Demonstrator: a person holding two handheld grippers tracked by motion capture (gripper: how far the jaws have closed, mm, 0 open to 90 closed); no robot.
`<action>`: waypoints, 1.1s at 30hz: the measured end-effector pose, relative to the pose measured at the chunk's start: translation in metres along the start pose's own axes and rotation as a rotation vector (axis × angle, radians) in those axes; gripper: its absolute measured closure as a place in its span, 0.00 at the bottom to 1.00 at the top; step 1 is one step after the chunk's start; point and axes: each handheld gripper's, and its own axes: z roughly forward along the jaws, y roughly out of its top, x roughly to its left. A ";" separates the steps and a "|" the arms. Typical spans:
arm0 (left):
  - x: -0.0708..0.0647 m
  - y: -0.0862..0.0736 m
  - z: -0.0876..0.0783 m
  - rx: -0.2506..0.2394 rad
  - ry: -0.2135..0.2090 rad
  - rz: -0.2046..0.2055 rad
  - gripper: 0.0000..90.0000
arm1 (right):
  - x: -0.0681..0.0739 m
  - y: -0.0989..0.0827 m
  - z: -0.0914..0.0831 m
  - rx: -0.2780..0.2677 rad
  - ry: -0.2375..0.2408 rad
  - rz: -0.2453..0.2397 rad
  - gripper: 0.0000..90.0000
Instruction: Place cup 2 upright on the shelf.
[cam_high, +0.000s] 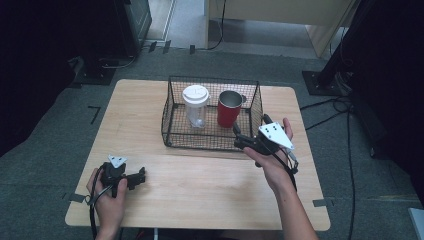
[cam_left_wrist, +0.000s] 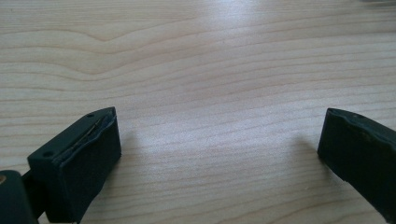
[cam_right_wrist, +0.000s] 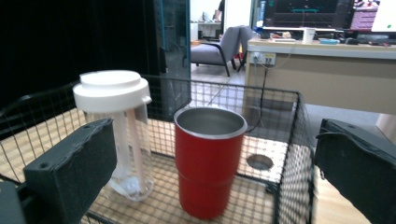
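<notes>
A black wire basket (cam_high: 172, 137) stands at the middle back of the wooden table (cam_high: 200, 185). Inside it a clear bottle with a white lid (cam_high: 195, 106) (cam_right_wrist: 116, 135) stands upright beside a red metal cup (cam_high: 229, 108) (cam_right_wrist: 210, 161). My right gripper (cam_high: 250, 131) (cam_right_wrist: 212, 163) hovers open at the basket's front right corner, its jaws wide apart and aimed at the cup. My left gripper (cam_high: 140, 176) (cam_left_wrist: 219, 149) rests open on the table at the front left, with bare wood between its fingers (cam_left_wrist: 86, 154).
Grey carpet surrounds the table, with cables (cam_high: 340, 107) and a dark stand base (cam_high: 320, 82) on the right. A desk (cam_right_wrist: 322, 70) and a chair (cam_right_wrist: 219, 49) stand beyond the basket in the right gripper view.
</notes>
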 end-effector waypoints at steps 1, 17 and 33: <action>0.000 0.000 0.000 0.000 0.000 0.000 0.00 | -0.002 -0.003 -0.002 0.005 -0.003 0.002 0.00; 0.000 0.000 0.000 0.000 0.000 0.001 0.00 | -0.034 -0.046 -0.039 0.050 -0.073 0.040 0.00; 0.000 0.000 0.000 0.002 0.000 0.003 0.00 | -0.067 -0.089 -0.071 0.116 -0.168 0.049 0.00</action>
